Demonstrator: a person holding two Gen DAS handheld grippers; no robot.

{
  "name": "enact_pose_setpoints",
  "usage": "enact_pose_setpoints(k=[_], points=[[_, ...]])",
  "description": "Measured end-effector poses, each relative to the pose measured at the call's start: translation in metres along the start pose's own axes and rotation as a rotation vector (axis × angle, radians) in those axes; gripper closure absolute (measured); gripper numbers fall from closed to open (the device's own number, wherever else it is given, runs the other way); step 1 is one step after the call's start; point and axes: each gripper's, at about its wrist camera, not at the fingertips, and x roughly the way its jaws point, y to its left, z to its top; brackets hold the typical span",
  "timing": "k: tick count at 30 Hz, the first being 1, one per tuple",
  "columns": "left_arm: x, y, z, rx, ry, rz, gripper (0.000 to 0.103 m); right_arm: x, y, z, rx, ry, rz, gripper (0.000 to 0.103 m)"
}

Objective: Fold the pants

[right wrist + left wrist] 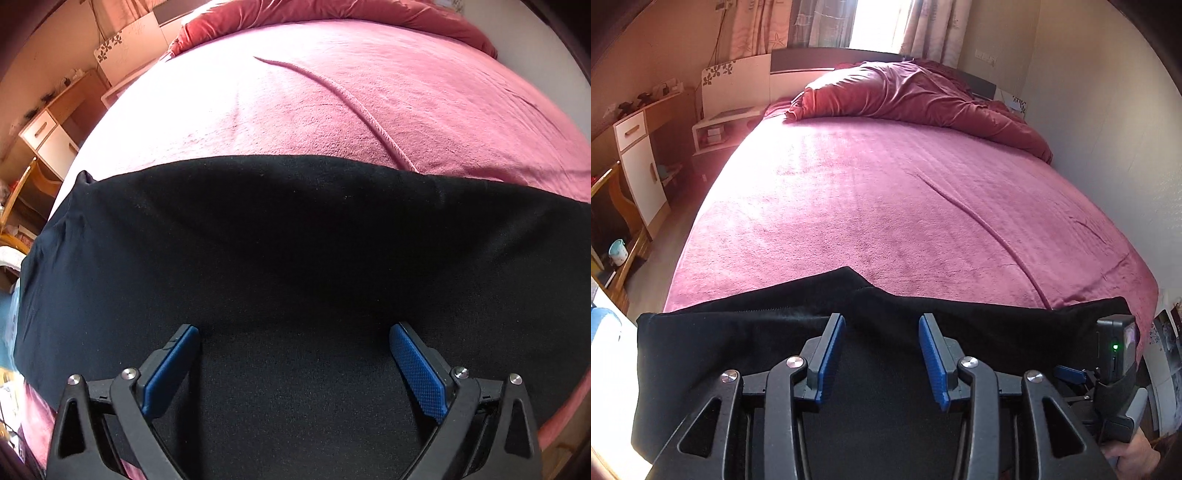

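Observation:
Black pants [738, 332] lie spread across the near edge of a bed with a pink cover [886, 192]. In the left wrist view my left gripper [882, 325] is open over the pants, blue pads apart, holding nothing. In the right wrist view the pants [295, 240] fill the lower half of the frame, lying flat on the pink cover [332, 92]. My right gripper [294, 334] is wide open just above the black cloth, empty. The right gripper's body also shows at the right edge of the left wrist view [1115, 350].
A crumpled red duvet [916, 96] lies at the head of the bed. A long crease [979, 218] runs across the cover. A white and wood cabinet [639, 162] and a nightstand [720, 125] stand on the left. A wall [1108, 110] borders the right side.

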Motion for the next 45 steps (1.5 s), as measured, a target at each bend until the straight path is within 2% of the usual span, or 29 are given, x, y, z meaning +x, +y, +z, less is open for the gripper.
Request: enact_pose_setpoints(k=[7, 12, 16, 18, 24, 26, 30, 35, 45], points=[[-0.024, -0.009, -0.012, 0.006, -0.029, 0.001, 0.059, -0.005, 0.013, -0.011, -0.032, -0.023, -0.024, 0.0], [-0.034, -0.011, -0.021, 0.014, -0.026, 0.004, 0.059, -0.013, 0.021, -0.016, -0.049, -0.007, -0.018, 0.0], [-0.037, -0.013, -0.025, 0.019, -0.025, 0.007, 0.059, -0.031, 0.015, -0.012, -0.028, -0.048, -0.028, 0.016], [-0.038, -0.014, -0.027, 0.021, -0.025, 0.006, 0.059, -0.045, 0.012, -0.01, -0.01, -0.082, -0.013, 0.018], [-0.039, -0.019, -0.031, 0.025, -0.022, -0.001, 0.059, -0.086, -0.012, -0.01, 0.086, -0.152, 0.117, 0.032], [-0.038, -0.02, -0.032, 0.025, -0.019, -0.008, 0.059, -0.096, -0.028, -0.012, 0.149, -0.154, 0.194, 0.039], [-0.034, -0.022, -0.035, 0.027, -0.002, -0.018, 0.059, -0.112, -0.078, -0.01, 0.279, -0.164, 0.267, 0.041], [-0.024, -0.023, -0.043, 0.022, 0.04, -0.05, 0.054, -0.121, -0.149, -0.034, 0.481, -0.189, 0.291, 0.041], [-0.001, -0.017, -0.062, -0.031, 0.162, -0.105, 0.054, -0.147, -0.285, -0.109, 0.962, -0.312, 0.279, 0.047]])
